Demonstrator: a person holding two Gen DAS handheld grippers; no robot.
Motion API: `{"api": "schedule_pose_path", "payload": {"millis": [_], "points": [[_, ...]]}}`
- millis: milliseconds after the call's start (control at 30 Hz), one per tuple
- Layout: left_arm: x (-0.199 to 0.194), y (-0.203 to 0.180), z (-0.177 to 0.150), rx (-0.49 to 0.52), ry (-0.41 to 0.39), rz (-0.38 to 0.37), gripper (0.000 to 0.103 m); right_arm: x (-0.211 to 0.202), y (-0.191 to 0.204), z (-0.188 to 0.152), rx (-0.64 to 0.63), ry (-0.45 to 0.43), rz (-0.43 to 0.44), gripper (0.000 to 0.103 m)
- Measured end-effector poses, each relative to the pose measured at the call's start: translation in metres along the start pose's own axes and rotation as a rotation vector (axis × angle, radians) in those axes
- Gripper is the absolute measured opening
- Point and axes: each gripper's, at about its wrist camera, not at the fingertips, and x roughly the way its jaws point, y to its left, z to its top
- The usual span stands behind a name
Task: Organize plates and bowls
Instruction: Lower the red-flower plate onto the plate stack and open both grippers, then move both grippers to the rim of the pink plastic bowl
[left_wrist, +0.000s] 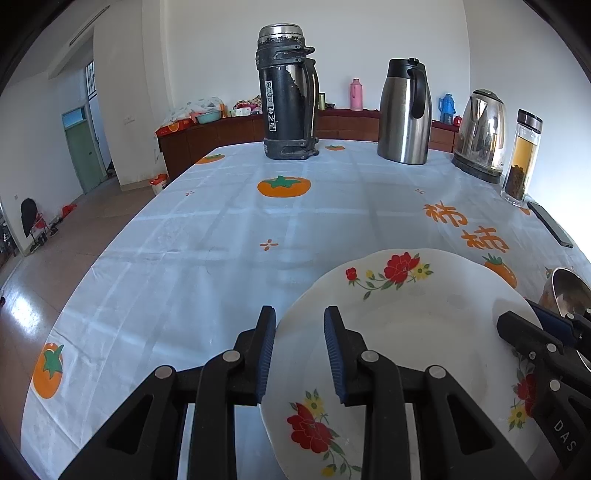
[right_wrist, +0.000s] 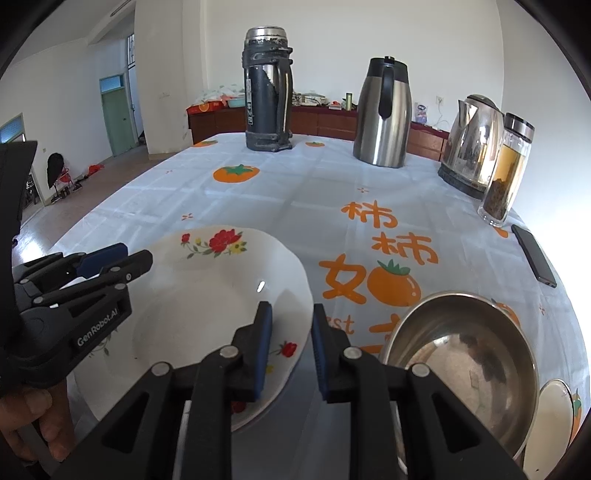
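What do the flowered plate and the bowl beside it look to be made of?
Flowered plate: glossy white, probably glazed ceramic or melamine; it shows a bright highlight and printed red flowers. Bowl: polished metal, likely stainless steel; its inside reflects like a mirror.

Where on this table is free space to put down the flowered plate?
The tablecloth is bare in the wide middle, between the flowered plate and the black flask, and along the whole left side. It is crowded on the right: steel bowl, phone, tea bottle, electric kettle.
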Motion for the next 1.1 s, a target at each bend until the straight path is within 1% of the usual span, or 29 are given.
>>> {"api": "schedule_pose_path", "payload": {"millis": [100,267,400,567,633,667,700,733,767,867,967,1000,1033,1100], "points": [[0.000,0.000,0.000,-0.002,-0.001,0.000,0.028,-0.001,0.000,0.000,-0.001,-0.006,-0.002,0.021],[0.001,0.000,-0.001,-0.005,0.001,-0.001,0.027,-0.001,0.003,-0.002,-0.006,-0.005,-0.015,0.021],[0.001,0.002,0.000,-0.009,0.002,-0.005,0.027,-0.001,0.003,-0.002,-0.016,-0.012,-0.042,0.021],[0.001,0.006,0.000,-0.030,0.002,-0.014,0.023,-0.001,0.003,-0.001,-0.012,-0.016,-0.039,0.021],[0.001,0.007,0.000,-0.038,0.003,-0.020,0.024,-0.001,0.003,-0.001,-0.003,-0.013,-0.026,0.025],[0.000,0.009,0.000,-0.043,0.002,-0.019,0.024,-0.001,0.003,-0.001,0.001,-0.013,-0.015,0.031],[-0.001,0.010,0.001,-0.049,-0.003,-0.016,0.024,0.000,0.004,-0.001,0.000,-0.012,-0.002,0.040],[-0.002,0.011,0.001,-0.055,-0.009,-0.014,0.024,0.001,0.008,-0.002,-0.019,-0.006,0.007,0.043],[-0.004,0.013,0.001,-0.064,-0.018,-0.013,0.024,0.002,0.010,-0.003,-0.028,-0.004,0.004,0.045],[-0.007,0.016,0.003,-0.075,-0.033,-0.018,0.024,0.001,0.009,-0.003,-0.013,-0.014,0.008,0.045],[-0.007,0.016,0.003,-0.076,-0.038,-0.015,0.029,-0.009,0.009,-0.001,-0.011,-0.070,-0.001,0.044],[-0.008,0.017,0.003,-0.080,-0.042,-0.010,0.033,-0.011,0.009,0.000,-0.012,-0.084,-0.004,0.044],[-0.009,0.019,0.003,-0.085,-0.047,-0.007,0.038,-0.012,0.010,0.000,-0.010,-0.090,0.000,0.044],[-0.010,0.023,0.004,-0.101,-0.056,-0.003,0.042,-0.013,0.010,0.001,-0.006,-0.096,0.017,0.045]]}}
